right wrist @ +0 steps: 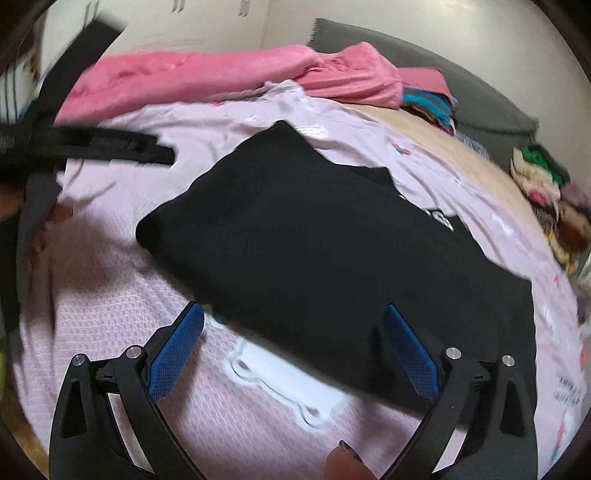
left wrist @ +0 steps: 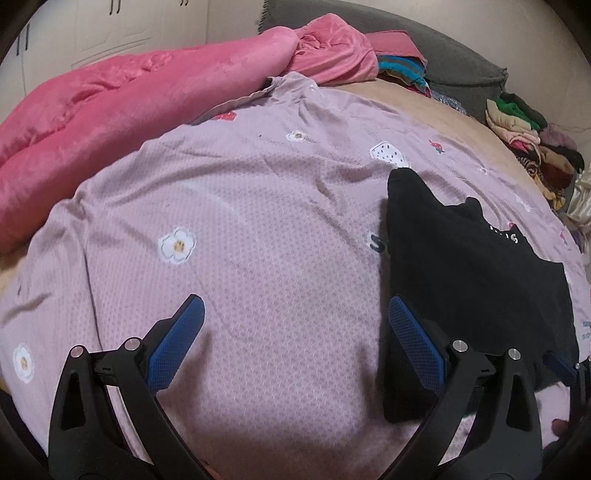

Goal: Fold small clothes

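Lying partly folded on the lilac bedspread (left wrist: 258, 206), the black shirt (right wrist: 314, 251) looks ready for another fold. Both claws are spread and hold nothing: the left claw (left wrist: 295, 343) beside the shirt's edge, the right claw (right wrist: 293, 350) over its near hem, which it should pinch next

So it's a bedroom, cream wardrobe doors (left wrist: 122, 29) with dark handles along the back wall. The bed (left wrist: 388, 92) has a tan sheet, with a mauve flowered spread (left wrist: 258, 206) laid over most of it. A big pink blanket (left wrist: 129, 96) is bunched up along the far left side, and a grey cushion (left wrist: 443, 55) sits at the head. Mixed clothes are heaped in a pile (left wrist: 535, 147) at the right edge. Light is soft and indoor, a bit dim.
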Tool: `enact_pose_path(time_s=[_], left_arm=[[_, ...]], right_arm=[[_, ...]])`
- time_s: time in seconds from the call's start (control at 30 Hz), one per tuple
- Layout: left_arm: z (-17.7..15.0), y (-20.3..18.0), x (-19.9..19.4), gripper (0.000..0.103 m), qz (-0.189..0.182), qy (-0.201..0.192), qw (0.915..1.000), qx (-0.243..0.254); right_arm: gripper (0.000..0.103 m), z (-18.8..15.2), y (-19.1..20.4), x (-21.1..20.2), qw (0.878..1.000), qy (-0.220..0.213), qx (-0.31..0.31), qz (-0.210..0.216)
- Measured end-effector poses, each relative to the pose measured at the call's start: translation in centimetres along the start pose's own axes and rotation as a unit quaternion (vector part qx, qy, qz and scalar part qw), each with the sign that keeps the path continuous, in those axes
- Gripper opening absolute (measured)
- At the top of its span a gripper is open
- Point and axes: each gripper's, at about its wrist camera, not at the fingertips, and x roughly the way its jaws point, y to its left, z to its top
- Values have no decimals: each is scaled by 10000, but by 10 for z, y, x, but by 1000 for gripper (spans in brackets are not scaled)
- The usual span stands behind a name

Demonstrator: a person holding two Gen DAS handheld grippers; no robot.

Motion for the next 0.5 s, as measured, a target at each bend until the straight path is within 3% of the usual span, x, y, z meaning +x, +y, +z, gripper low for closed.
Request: enact_pose_path(time_s=[0.23, 0.5], left_arm=[[5, -10, 15, 93, 63, 94, 9998, 182], [20, -12, 30, 93, 143, 148, 9995, 224]], right_arm=[[97, 7, 31, 29, 9962, -19, -740, -451], [97, 25, 30, 57, 9967, -21, -620, -529]])
